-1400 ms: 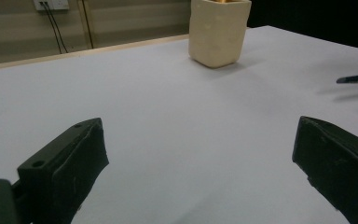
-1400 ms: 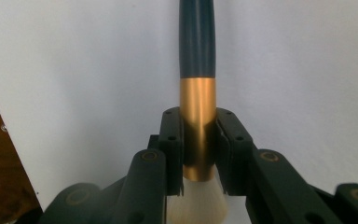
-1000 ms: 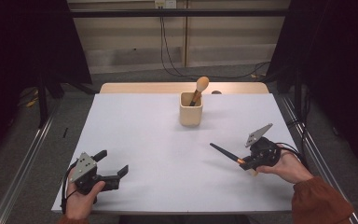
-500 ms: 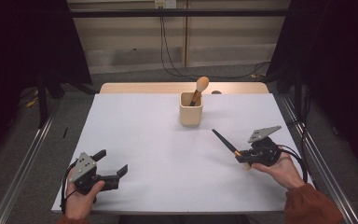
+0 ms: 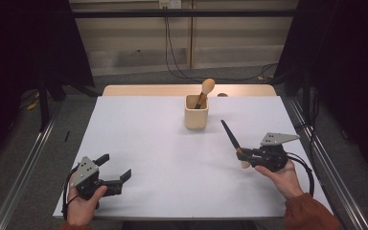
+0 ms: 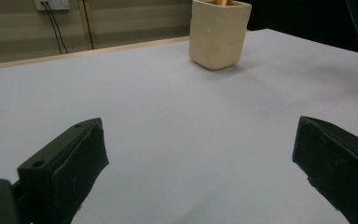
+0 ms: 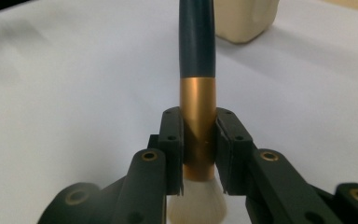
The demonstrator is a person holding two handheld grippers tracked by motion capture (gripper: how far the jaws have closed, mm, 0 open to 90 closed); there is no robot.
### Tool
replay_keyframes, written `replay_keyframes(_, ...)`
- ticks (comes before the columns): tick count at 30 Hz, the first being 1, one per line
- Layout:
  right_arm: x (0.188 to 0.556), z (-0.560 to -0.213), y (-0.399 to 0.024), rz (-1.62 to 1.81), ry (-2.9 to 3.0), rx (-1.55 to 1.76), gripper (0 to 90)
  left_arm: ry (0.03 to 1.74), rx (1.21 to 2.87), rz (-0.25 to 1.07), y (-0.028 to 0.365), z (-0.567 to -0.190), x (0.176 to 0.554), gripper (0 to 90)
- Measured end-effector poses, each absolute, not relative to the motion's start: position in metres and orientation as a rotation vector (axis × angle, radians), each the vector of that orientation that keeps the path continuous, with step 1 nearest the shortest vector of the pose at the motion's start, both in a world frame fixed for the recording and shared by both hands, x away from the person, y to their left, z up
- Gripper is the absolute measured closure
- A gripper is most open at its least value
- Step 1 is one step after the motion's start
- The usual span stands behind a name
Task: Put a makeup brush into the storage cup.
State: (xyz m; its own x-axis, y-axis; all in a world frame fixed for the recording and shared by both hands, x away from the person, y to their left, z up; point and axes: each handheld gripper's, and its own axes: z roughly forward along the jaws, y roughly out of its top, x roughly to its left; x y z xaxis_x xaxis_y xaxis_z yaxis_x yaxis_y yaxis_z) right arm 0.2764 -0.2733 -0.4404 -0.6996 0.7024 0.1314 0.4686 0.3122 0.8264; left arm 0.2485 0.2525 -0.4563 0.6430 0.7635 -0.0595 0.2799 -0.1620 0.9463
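I have the makeup brush (image 7: 197, 93) clamped in my right gripper (image 5: 248, 155): the jaws press on both sides of its smooth gold metal ferrule, with the white, fluffy bristle tuft just below them and the dark, glossy, tapering handle running on past them. From above, the brush sits at about 4 o'clock on the white, matte worktop (image 5: 163, 143), its handle slanting up toward 11 o'clock, bristles nearest the worktop. My right hand (image 5: 280, 177) grips the gripper body from behind, at the worktop's near right, the grey three-cornered plate lying flat on top.

The cream holder (image 5: 196, 111), a squarish cup with rounded corners and a faintly dimpled surface, stands at about 12 o'clock from the centre. A second brush (image 5: 205, 91) with a tan rounded head leans out of it.

My left gripper (image 5: 114, 168) rests at 8 o'clock, well apart from everything, jaws spread wide over bare worktop with nothing between them; my left hand (image 5: 84, 203) wraps its body from below.
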Motion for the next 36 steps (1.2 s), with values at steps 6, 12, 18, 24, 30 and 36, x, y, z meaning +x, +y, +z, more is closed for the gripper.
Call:
replay_keyframes(6,0.271,-0.443,-0.275,1.414,2.288,1.063,74.6,0.843,1.737,0.528,0.252,-0.455,0.248,2.8)
replay_keyframes(12,0.265,-0.442,-0.262,1.469,2.317,1.020,74.6,0.829,1.716,0.496,0.247,-0.454,0.246,2.8)
replay_keyframes(18,0.264,-0.441,-0.252,1.502,2.345,0.986,74.6,0.799,1.719,0.470,0.239,-0.453,0.243,2.7)
replay_keyframes(24,0.264,-0.436,-0.241,1.523,2.374,0.937,74.6,0.778,1.730,0.462,0.233,-0.451,0.243,2.7)
replay_keyframes(30,0.267,-0.434,-0.226,1.527,2.427,0.876,74.6,0.735,1.741,0.456,0.225,-0.446,0.243,2.7)
replay_keyframes(36,0.271,-0.433,-0.209,1.539,2.484,0.820,74.6,0.708,1.747,0.442,0.218,-0.442,0.244,2.7)
